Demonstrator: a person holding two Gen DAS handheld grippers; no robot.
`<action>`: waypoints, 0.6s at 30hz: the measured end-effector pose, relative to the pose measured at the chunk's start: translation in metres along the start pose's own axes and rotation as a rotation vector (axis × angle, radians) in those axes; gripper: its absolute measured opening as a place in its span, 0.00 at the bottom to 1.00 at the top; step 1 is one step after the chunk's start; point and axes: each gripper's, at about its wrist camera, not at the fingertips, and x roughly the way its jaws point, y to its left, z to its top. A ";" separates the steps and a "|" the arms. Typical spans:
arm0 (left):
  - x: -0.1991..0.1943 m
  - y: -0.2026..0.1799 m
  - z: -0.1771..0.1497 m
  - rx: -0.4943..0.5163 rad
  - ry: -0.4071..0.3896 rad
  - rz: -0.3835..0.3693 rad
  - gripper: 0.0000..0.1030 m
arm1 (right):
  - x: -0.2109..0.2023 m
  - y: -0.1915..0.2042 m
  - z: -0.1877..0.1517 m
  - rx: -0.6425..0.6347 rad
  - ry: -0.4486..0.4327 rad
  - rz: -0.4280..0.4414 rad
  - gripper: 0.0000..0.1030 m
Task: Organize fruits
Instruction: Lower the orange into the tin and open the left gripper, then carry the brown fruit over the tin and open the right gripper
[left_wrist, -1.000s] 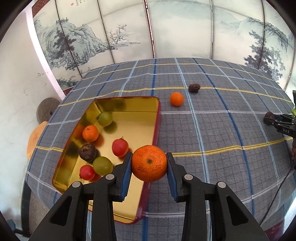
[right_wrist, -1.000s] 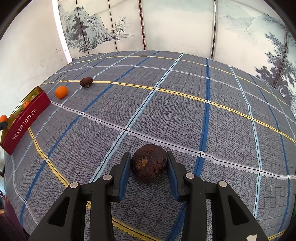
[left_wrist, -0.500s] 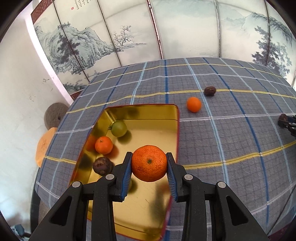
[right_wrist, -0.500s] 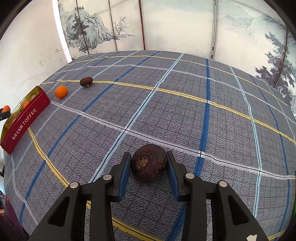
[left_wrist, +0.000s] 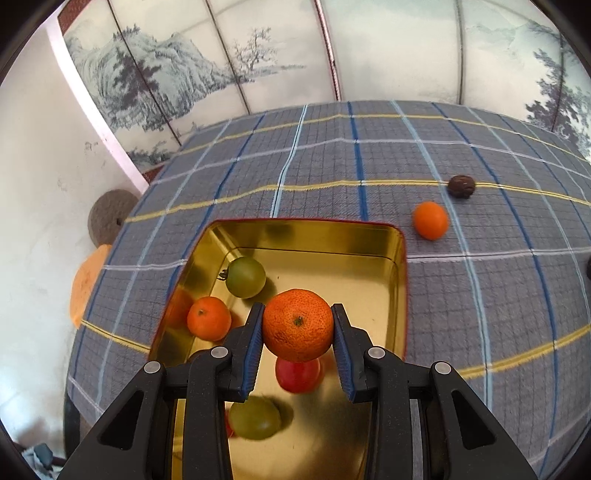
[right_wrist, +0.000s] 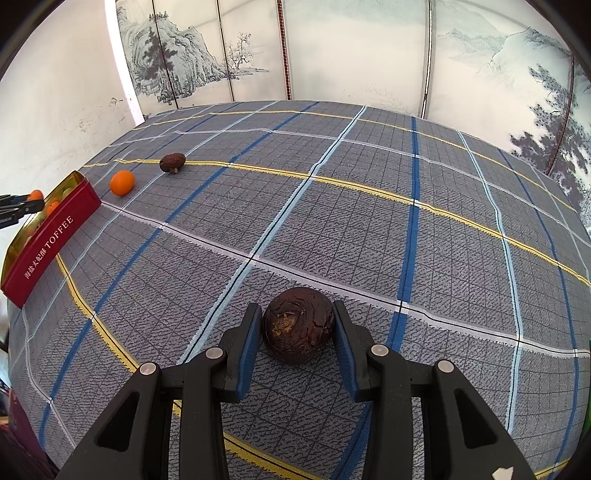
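My left gripper (left_wrist: 297, 328) is shut on an orange mandarin (left_wrist: 297, 325) and holds it above the gold tin tray (left_wrist: 314, 230). In the tray lie a green fruit (left_wrist: 245, 277), a small mandarin (left_wrist: 208, 318), a red fruit (left_wrist: 298, 374) and another green fruit (left_wrist: 254, 417). My right gripper (right_wrist: 298, 328) is shut on a dark brown wrinkled fruit (right_wrist: 298, 325) just above the checked cloth. On the cloth lie a loose orange (left_wrist: 430, 220) (right_wrist: 122, 182) and a dark brown fruit (left_wrist: 461, 186) (right_wrist: 172, 161).
The tin shows its red side with the word TOFFEE in the right wrist view (right_wrist: 48, 245). The table's left edge (left_wrist: 110, 251) drops off beside a white wall. A painted folding screen (left_wrist: 332, 48) stands behind the table.
My left gripper has carried the mandarin from the tray's right edge to over the tray's middle. My right gripper holds still with the dark fruit.
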 end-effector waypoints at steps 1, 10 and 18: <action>0.004 0.001 0.002 -0.006 0.010 -0.005 0.35 | 0.000 0.001 0.000 0.000 0.000 0.000 0.36; 0.027 -0.002 0.013 0.003 0.044 0.011 0.36 | 0.000 0.001 0.000 -0.001 0.000 -0.002 0.37; 0.026 0.002 0.016 -0.031 0.031 -0.022 0.63 | 0.000 0.001 0.000 0.001 -0.001 0.001 0.37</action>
